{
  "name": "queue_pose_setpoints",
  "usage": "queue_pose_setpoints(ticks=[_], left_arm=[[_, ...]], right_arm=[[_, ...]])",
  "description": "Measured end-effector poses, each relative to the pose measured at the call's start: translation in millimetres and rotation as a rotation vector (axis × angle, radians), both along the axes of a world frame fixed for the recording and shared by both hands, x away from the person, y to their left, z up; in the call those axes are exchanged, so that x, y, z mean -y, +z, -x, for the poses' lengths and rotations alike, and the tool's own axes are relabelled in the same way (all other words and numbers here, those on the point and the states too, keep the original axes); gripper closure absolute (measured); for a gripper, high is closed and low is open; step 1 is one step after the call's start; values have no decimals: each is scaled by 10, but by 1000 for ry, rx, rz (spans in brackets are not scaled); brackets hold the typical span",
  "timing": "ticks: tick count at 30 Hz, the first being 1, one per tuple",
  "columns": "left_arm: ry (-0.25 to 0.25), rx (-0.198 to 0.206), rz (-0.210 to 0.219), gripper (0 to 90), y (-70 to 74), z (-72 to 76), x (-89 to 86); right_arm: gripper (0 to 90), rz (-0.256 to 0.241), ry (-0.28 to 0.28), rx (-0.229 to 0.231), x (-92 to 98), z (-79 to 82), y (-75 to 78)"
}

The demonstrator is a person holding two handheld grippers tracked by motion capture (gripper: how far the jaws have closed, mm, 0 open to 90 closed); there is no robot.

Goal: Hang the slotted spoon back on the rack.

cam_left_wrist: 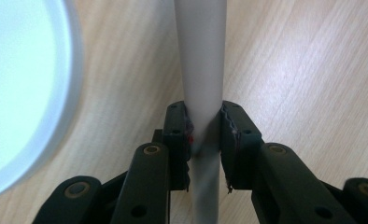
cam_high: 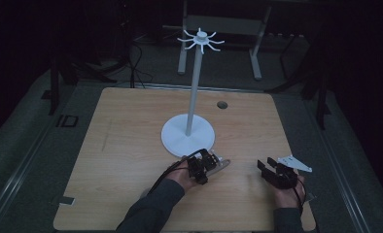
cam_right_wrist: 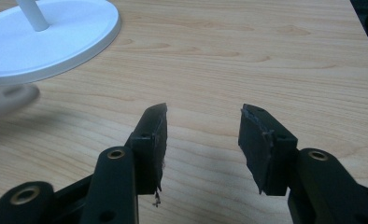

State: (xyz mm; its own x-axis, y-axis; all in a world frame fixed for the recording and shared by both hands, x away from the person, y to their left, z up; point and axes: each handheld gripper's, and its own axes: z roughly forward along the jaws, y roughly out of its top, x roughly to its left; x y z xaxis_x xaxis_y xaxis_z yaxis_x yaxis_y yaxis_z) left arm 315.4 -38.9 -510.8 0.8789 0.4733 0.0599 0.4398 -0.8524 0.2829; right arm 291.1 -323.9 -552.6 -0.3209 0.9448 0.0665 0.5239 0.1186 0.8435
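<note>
A pale grey, smooth, rod-like piece (cam_left_wrist: 201,70), probably plastic, is clamped between the jaws of the left gripper (cam_left_wrist: 204,135), just beside the round white base (cam_high: 188,135) of a tall white stand with curved hooks at its top (cam_high: 200,40). The piece is held low over the light wooden counter (cam_high: 121,145). The right gripper (cam_right_wrist: 203,135) is kept apart to the right, jaws spread wide with nothing between them.
</note>
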Motion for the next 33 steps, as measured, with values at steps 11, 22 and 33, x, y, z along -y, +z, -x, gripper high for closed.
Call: queue_pose_setpoints(ticks=[11, 22, 33], left_arm=[[113, 75, 104, 740, 224, -55, -161], [202, 193, 200, 740, 354, -16, -216], [326, 319, 333, 740, 565, 14, -382]], right_arm=[[518, 1, 2, -4, -7, -3, -8], [517, 4, 4, -5, -13, -4, -15], [516, 2, 4, -8, -7, -6, -20]])
